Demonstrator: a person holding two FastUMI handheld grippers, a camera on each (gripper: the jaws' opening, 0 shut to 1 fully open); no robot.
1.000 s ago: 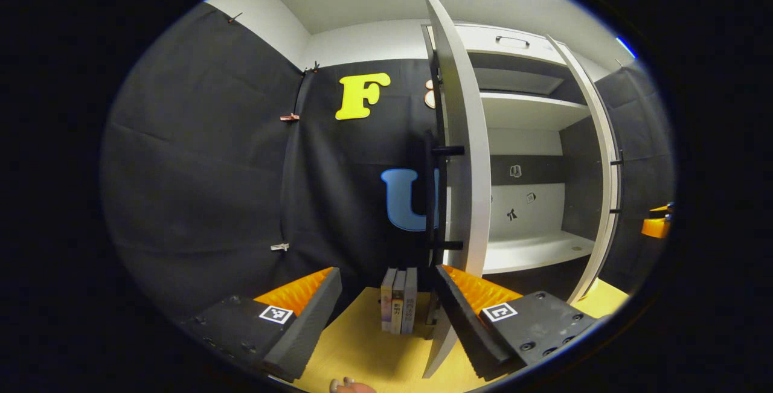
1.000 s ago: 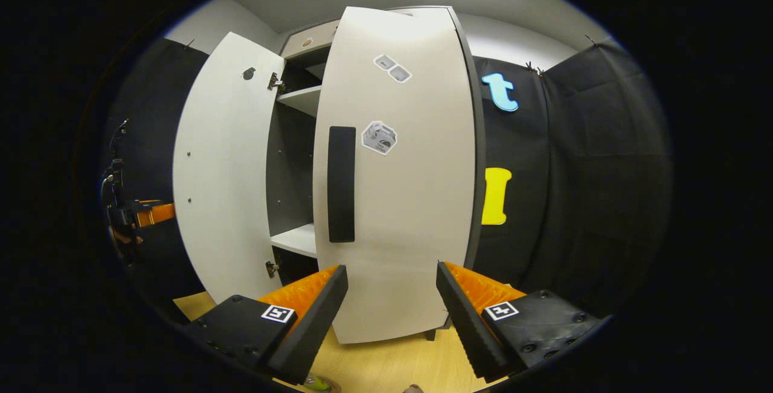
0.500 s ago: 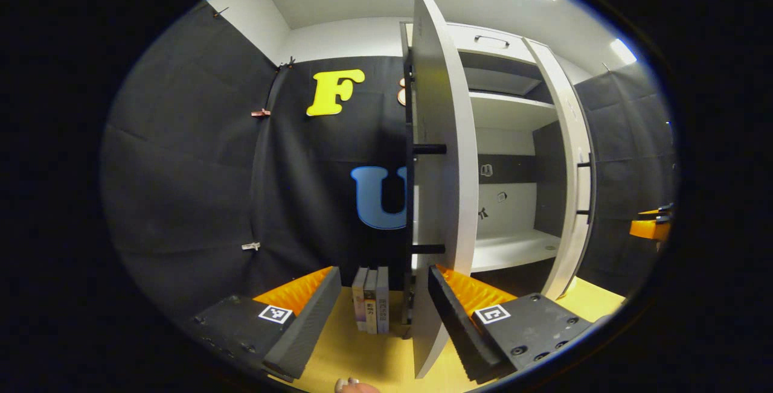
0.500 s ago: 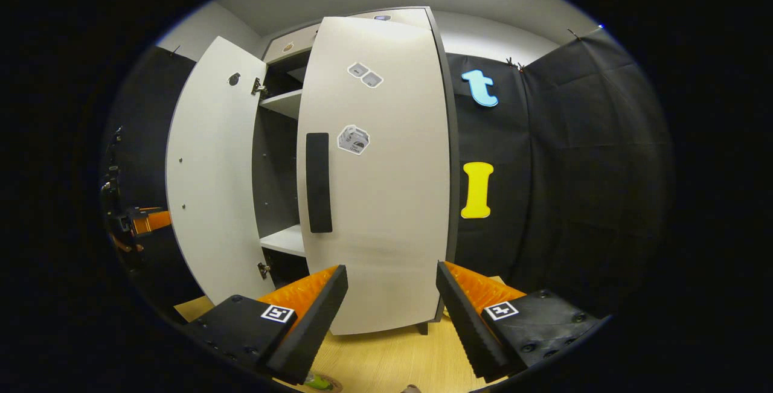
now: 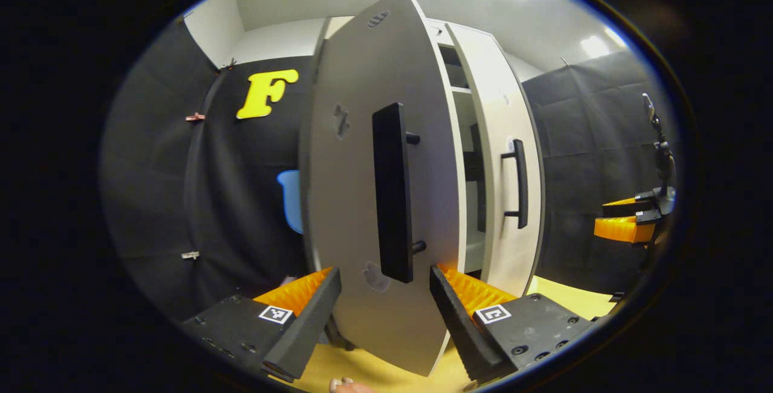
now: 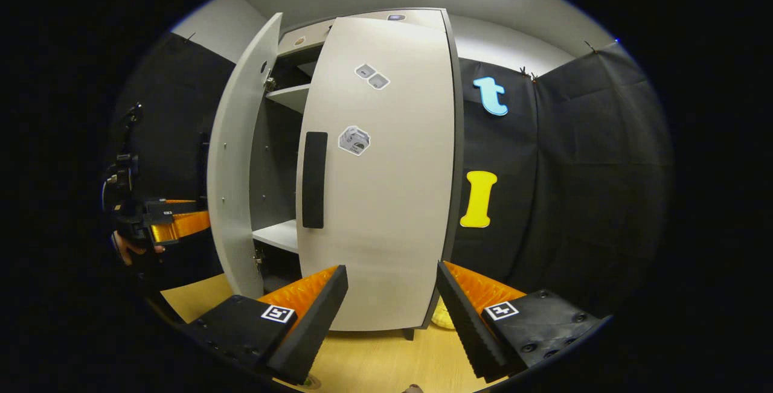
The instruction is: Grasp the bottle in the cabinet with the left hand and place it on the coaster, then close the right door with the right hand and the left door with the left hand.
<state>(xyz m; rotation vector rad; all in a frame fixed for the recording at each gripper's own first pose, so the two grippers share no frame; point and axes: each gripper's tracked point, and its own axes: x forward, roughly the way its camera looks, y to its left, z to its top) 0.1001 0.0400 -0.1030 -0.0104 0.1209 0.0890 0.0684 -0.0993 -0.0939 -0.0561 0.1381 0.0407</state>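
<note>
In the left gripper view the cabinet's left door [image 5: 350,200] fills the middle, its outer face towards me and its black handle [image 5: 392,194] upright. My left gripper [image 5: 383,308] is open, its fingers on either side of the door's lower part; contact I cannot tell. Beyond it stands the right door [image 5: 504,157] with its handle [image 5: 519,183], a narrow gap between the two doors. In the right gripper view the right door [image 6: 386,188] looks almost shut, and the left door [image 6: 235,169] is ajar. My right gripper [image 6: 389,314] is open, a little short of the right door.
White shelves [image 6: 278,235] show through the gap. The cabinet stands on a yellow wooden tabletop [image 6: 374,369]. The other gripper shows at the right edge [image 5: 628,224] of the left gripper view and at the left edge [image 6: 175,224] of the right gripper view. Black cloth walls surround the booth.
The left door has swung from wide open to nearly closed, and my left gripper has come round to its outer face. The right door and right gripper have barely moved.
</note>
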